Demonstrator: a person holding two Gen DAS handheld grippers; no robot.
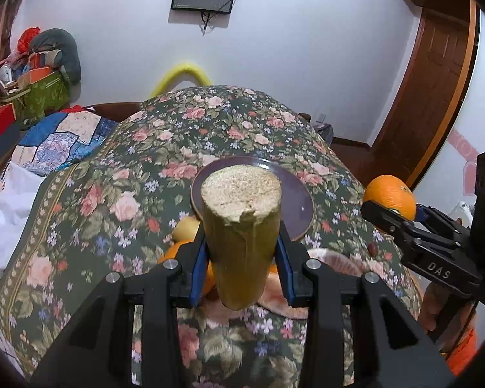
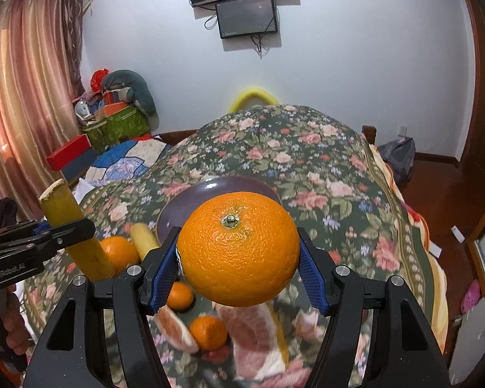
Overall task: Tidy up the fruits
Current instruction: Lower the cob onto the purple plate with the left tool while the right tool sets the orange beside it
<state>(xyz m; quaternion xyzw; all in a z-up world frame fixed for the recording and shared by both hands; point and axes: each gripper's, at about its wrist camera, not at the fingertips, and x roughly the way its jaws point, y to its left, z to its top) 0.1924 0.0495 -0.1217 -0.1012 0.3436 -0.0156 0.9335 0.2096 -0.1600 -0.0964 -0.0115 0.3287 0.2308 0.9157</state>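
My left gripper (image 1: 242, 258) is shut on a yellow-green sugarcane piece (image 1: 241, 226), held upright above the floral cloth; it also shows in the right wrist view (image 2: 74, 226). My right gripper (image 2: 239, 268) is shut on a large orange (image 2: 239, 249), held in the air in front of a dark purple plate (image 2: 210, 190). The plate (image 1: 294, 207) lies bare on the cloth behind the sugarcane. The right gripper with its orange (image 1: 391, 194) shows at the right of the left wrist view.
On the floral cloth (image 2: 307, 161) below lie small oranges (image 2: 119, 252), another sugarcane piece (image 2: 144, 241) and pink grapefruit pieces (image 2: 252, 333). Boxes and bags (image 2: 113, 119) stand at the back left. A wooden door (image 1: 436, 80) is at the right.
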